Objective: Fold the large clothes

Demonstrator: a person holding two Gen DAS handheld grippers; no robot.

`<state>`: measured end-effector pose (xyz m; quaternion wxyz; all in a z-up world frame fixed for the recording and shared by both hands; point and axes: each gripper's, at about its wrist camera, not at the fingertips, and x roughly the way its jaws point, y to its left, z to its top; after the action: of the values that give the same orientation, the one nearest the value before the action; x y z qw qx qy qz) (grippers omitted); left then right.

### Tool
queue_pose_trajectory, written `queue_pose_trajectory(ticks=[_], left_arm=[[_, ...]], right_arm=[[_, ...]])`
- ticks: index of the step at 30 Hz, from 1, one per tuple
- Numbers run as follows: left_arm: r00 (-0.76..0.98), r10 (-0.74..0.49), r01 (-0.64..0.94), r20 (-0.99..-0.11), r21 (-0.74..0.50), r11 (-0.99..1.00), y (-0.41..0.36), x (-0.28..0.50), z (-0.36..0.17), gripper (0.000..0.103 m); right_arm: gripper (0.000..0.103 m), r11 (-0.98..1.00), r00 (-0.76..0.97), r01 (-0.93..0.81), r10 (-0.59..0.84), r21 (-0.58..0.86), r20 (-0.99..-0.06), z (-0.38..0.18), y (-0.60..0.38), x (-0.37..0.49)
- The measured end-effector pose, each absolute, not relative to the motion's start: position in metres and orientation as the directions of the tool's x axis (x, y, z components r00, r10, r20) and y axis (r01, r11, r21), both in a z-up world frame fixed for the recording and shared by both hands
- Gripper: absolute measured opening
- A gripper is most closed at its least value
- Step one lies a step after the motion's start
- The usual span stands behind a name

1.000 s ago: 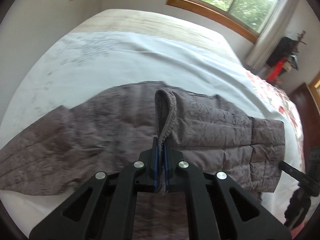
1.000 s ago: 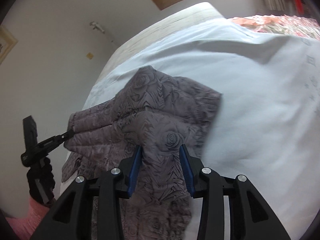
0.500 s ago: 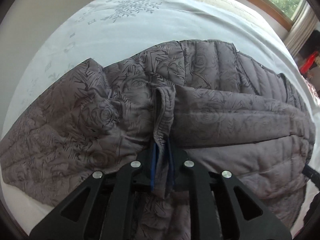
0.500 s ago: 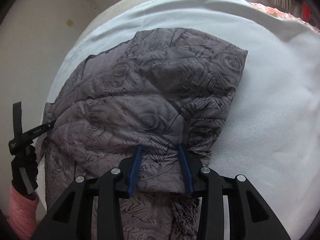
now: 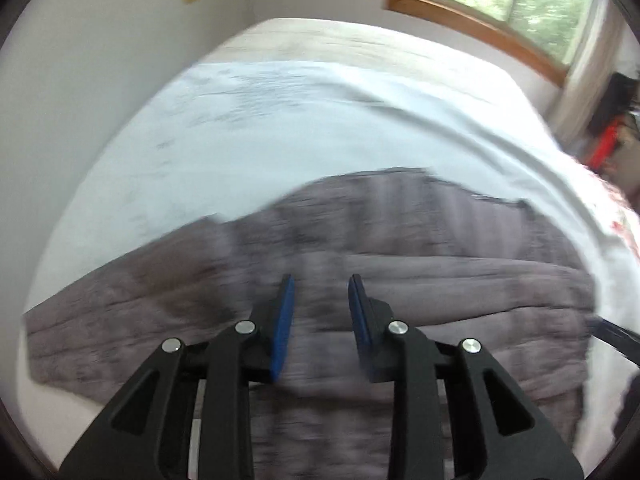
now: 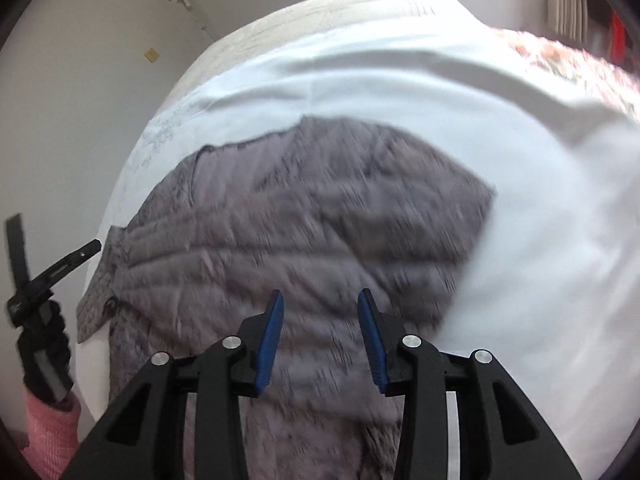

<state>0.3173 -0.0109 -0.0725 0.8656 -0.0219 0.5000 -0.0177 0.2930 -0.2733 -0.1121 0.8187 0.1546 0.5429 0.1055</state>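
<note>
The grey quilted jacket lies spread flat on the bed's pale blue sheet, filling the near part of both wrist views, with the sheet bare beyond it up to the wall and a wood-framed window. The left claw hangs just above the jacket; its jaws have just been opening, the blue pads stand apart and no cloth is caught between them. The right claw is likewise parted over the fabric, gripping nothing. In the right wrist view the other claw shows at the far left edge, held in a black-gloved hand with a pink sleeve. Both views are motion-blurred
</note>
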Motion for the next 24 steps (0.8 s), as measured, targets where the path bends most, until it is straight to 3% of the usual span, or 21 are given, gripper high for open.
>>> queue_pose_trajectory(ticks=[5, 13, 20, 24], left_arm=[[0.433, -0.079, 0.097, -0.898, -0.041, 0.994, -0.06, 0.338, -0.111, 0.029], [0.38, -0.086, 0.117, -0.921, -0.044, 0.992, -0.062, 0.349, -0.15, 0.029], [0.421, -0.026, 0.109, -0.907, 0.022, 0.994, -0.069, 0.349, -0.126, 0.031], [0.453, -0.107, 0.17, -0.885, -0.032, 0.985, -0.085, 0.315, -0.104, 0.034]], right_arm=[[0.039, 0.937, 0.358, 0.016, 0.32, 0.348, -0.877, -0.137, -0.26, 0.327], [0.038, 0.942, 0.328, 0.038, 0.303, 0.333, -0.895, -0.166, -0.256, 0.335], [0.04, 0.913, 0.344, 0.037, 0.371, 0.407, -0.863, -0.139, -0.259, 0.318], [0.04, 0.931, 0.344, -0.023, 0.351, 0.365, -0.871, -0.124, -0.24, 0.284]])
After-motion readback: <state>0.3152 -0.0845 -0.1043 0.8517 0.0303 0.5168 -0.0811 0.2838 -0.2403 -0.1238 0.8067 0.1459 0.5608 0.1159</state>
